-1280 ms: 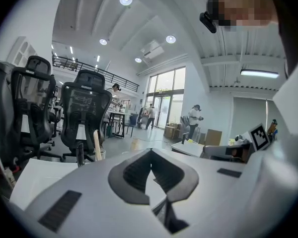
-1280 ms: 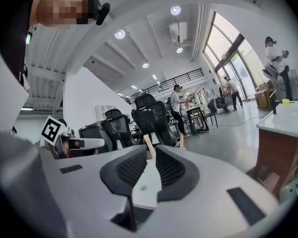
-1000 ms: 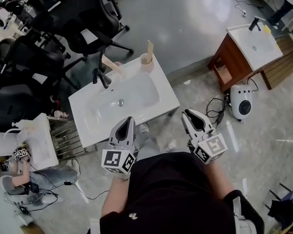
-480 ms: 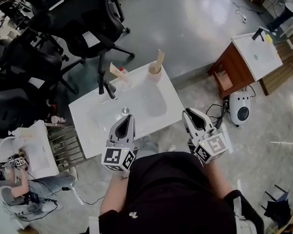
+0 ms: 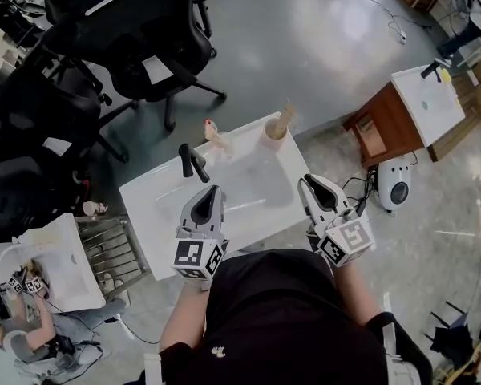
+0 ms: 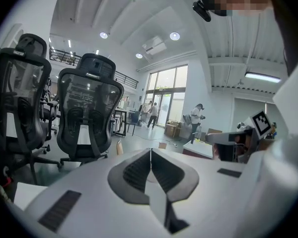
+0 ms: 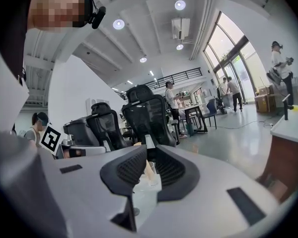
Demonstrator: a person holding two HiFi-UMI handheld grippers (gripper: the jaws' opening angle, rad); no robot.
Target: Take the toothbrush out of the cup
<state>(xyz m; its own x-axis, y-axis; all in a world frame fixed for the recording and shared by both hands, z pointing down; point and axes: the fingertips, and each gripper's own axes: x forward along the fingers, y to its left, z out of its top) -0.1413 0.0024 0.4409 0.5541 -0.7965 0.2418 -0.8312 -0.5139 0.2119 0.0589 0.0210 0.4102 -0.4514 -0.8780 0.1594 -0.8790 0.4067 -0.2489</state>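
A tan cup (image 5: 275, 132) stands at the far right corner of the white sink (image 5: 156, 207), with a pale toothbrush (image 5: 287, 113) sticking up out of it. My left gripper (image 5: 212, 192) is shut and empty, with its tips over the sink's near part. My right gripper (image 5: 309, 184) hovers at the sink's near right edge, well short of the cup. Its jaws stand a little apart with nothing in them. In the right gripper view the toothbrush (image 7: 149, 172) shows through that narrow gap. The left gripper view shows its jaws (image 6: 150, 150) pressed together.
A black faucet (image 5: 191, 163) and a small bottle (image 5: 216, 137) stand along the sink's far edge. Black office chairs (image 5: 136, 46) crowd the floor beyond. A wooden vanity (image 5: 401, 111) and a white appliance (image 5: 397, 184) with cables lie to the right, and a metal rack (image 5: 108, 251) to the left.
The person has stepped up to the sink. In the head view the sink and cup have slid towards both grippers, whose tips now reach over its near edge. The jaws look unchanged.
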